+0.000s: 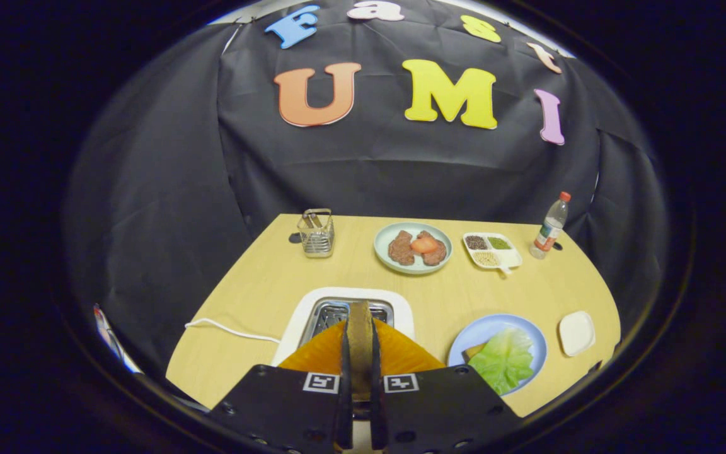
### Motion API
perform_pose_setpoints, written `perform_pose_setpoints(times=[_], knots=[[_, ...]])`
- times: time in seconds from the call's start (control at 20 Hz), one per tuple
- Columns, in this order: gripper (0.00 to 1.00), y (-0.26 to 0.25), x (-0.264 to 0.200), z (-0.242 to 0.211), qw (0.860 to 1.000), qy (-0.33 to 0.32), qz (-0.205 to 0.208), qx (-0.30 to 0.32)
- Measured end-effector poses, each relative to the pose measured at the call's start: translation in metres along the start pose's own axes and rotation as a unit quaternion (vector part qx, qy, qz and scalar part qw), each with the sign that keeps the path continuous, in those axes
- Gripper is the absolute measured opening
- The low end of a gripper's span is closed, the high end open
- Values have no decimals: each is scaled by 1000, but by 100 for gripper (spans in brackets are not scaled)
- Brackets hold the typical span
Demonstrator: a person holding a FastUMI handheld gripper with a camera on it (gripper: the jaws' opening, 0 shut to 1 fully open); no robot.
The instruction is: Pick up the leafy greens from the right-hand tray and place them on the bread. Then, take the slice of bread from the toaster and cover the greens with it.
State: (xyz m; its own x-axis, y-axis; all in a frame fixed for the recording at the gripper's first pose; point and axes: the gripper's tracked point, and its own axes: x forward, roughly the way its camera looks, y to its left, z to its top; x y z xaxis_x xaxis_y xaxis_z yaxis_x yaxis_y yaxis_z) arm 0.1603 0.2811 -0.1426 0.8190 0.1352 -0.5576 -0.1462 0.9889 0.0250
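The gripper [360, 378] has its jaws drawn close together, both fingers pressing the flat faces of a slice of bread [360, 340] that stands on edge between them, its brown crust facing up. Directly under the slice sits the toaster [350, 312], its white rim and metal slots showing just ahead of the fingers. A white cord [230, 329] runs off to the left of the jaws across bare table [262, 277]. To the right of the jaws, close by, a blue plate [486, 331] carries leafy greens [505, 359] laid over bread. Just beyond it lies a small white dish [576, 332] near the table's right edge. Farther ahead stand a wire rack [317, 233], a plate of meat [413, 247], a divided tray [492, 250] and a bottle [551, 227] along the far edge.
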Motion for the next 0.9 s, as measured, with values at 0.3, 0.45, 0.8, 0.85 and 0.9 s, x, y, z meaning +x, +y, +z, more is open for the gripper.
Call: perform_pose_setpoints(times=[0.3,0.45,0.8,0.85,0.9], knots=[[11,8,-45,44,999,-41,19,0],[11,5,-72,70,997,-73,23,3],[11,-37,-96,82,993,-114,6,13],[11,-45,-92,76,993,-113,1,14],[11,-53,-87,70,994,-109,-1,13]])
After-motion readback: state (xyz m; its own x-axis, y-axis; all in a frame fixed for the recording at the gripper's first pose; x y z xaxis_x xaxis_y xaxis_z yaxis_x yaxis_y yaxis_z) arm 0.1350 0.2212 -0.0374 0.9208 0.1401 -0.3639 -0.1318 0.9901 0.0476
